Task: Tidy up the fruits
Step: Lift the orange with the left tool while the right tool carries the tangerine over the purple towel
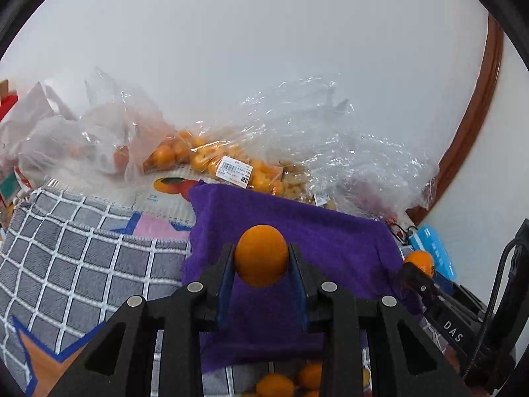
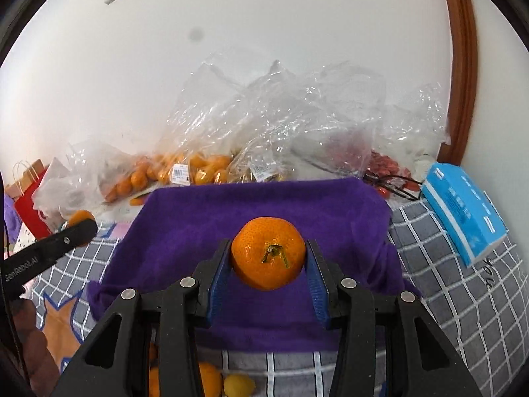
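Left gripper: fingers clamped on a small smooth orange fruit, held above the purple towel.
Right gripper: fingers clamped on a mandarin, stem facing the camera, above the same towel.
Behind towel: clear bags of oranges.
Right edge: blue box on grey checked cloth.
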